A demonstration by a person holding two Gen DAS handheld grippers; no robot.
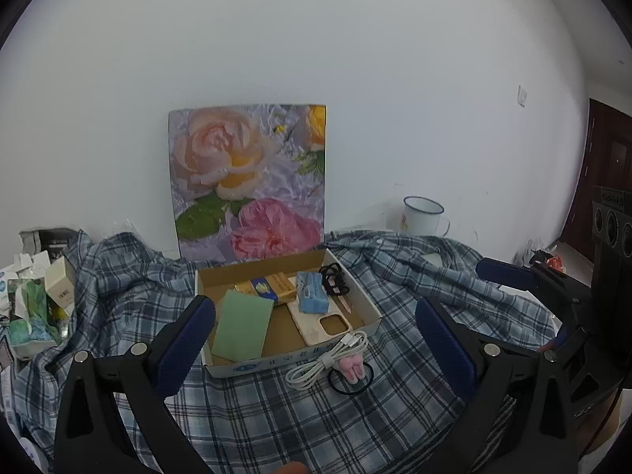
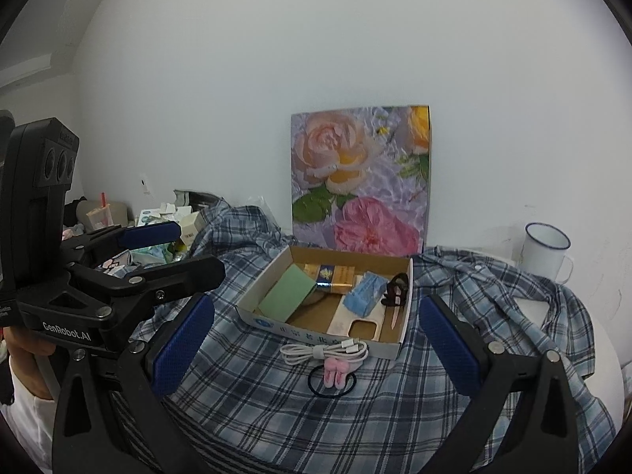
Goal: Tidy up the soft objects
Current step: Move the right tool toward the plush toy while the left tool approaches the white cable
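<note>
Hovering above the table, the left gripper held its blue-padded fingers spread wide with nothing between them, and the right gripper was spread just as wide and just as empty. A blue plaid shirt lay rumpled over the table as a cover. On it sat a shallow cardboard box, its floral-printed lid standing upright against the white wall. Inside the box lay a green card leaning on the left wall, a gold and blue packet toward the back, a blue tissue pack resting on a cream phone case, and a dark hair clip by the right wall with a small pink stick just below it. Outside, touching the box's front wall, a coiled white charging cable rested on the shirt. Just in front of the cable lay a black hair tie bearing a pink plush bunny charm; in the right wrist view the same hair tie lay between the two spread fingers, well short of them. A white enamel mug with a blue rim stood at the back right, beside the wall. Small cartons and packets crowded the far left edge.
</note>
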